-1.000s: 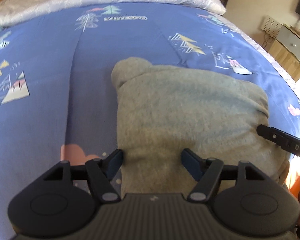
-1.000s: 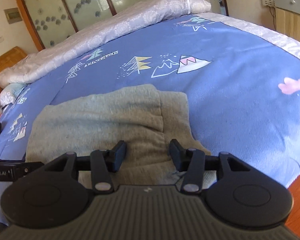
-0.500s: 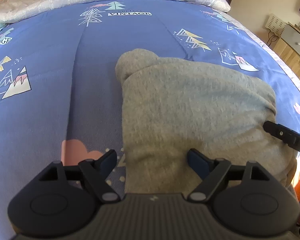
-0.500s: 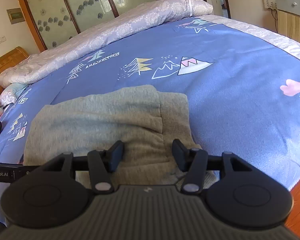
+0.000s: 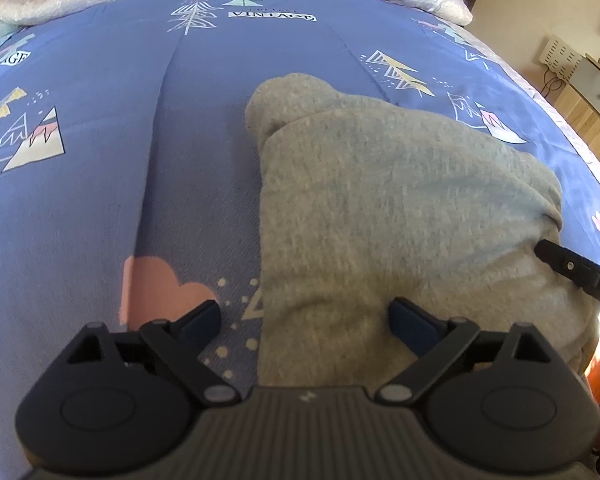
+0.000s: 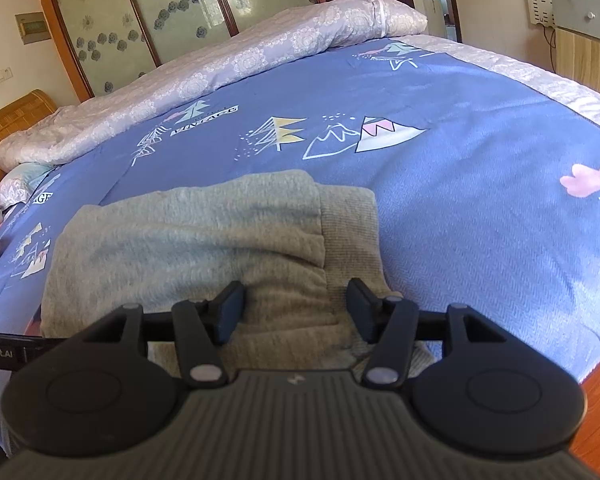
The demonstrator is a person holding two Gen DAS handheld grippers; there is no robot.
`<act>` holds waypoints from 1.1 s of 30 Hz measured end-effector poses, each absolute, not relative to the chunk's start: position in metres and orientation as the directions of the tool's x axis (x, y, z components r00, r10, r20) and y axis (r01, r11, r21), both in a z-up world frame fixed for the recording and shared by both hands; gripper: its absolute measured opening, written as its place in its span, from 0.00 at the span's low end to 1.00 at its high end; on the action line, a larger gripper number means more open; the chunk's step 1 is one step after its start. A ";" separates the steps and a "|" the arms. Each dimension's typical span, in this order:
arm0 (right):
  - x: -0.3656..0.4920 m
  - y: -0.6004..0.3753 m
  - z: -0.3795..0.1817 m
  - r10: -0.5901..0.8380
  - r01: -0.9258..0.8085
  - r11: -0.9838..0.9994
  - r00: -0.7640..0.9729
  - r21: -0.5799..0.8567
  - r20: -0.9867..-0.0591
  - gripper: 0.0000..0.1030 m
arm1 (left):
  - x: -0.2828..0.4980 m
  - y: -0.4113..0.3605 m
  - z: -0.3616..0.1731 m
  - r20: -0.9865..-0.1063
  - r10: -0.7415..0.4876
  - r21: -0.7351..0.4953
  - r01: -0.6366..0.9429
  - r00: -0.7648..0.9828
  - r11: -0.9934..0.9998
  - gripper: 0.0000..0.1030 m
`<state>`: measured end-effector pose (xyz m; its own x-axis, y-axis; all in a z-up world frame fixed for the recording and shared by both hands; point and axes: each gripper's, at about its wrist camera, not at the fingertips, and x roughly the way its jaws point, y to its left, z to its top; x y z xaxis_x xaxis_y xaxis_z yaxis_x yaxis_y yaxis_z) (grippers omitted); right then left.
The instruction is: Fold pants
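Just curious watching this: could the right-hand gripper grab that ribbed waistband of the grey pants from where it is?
Probably yes. The right gripper is open, and the ribbed waistband of the grey pants lies just ahead, near its right finger, with nothing covering it.

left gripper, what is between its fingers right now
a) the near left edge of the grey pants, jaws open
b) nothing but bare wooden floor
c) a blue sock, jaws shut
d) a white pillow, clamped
a: in the left wrist view the left gripper has its jaws spread wide, with the near left edge of the folded grey pants lying between them on the blue bedspread, not clamped.
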<state>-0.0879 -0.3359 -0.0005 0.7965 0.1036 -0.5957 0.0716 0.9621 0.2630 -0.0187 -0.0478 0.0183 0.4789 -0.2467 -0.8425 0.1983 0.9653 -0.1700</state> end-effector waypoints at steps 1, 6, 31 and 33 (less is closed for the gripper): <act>-0.088 -0.335 -0.001 0.101 0.073 0.963 0.797 0.260 -0.596 0.59 | -0.019 -0.047 0.018 -0.842 -0.247 -0.171 0.199 0.480 0.965 0.94; -0.087 -0.332 -0.001 0.088 0.077 0.966 0.800 0.247 -0.593 0.60 | -0.019 -0.045 0.016 -0.837 -0.251 -0.172 0.201 0.486 0.964 0.96; -0.102 -0.353 -0.015 0.127 0.163 0.897 0.795 0.410 -0.593 0.97 | -0.039 -0.033 0.010 -0.793 -0.305 -0.203 0.243 0.527 0.949 1.00; -0.105 -0.354 -0.016 0.138 0.152 0.894 0.802 0.422 -0.581 1.00 | -0.043 -0.033 0.010 -0.792 -0.301 -0.196 0.246 0.532 0.949 1.00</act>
<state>-0.1047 -0.3540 -0.0161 0.8018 0.1383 -0.5813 0.1520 0.8937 0.4222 -0.0432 -0.0333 0.0098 0.5317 -0.3012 -0.7915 0.2463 0.9492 -0.1958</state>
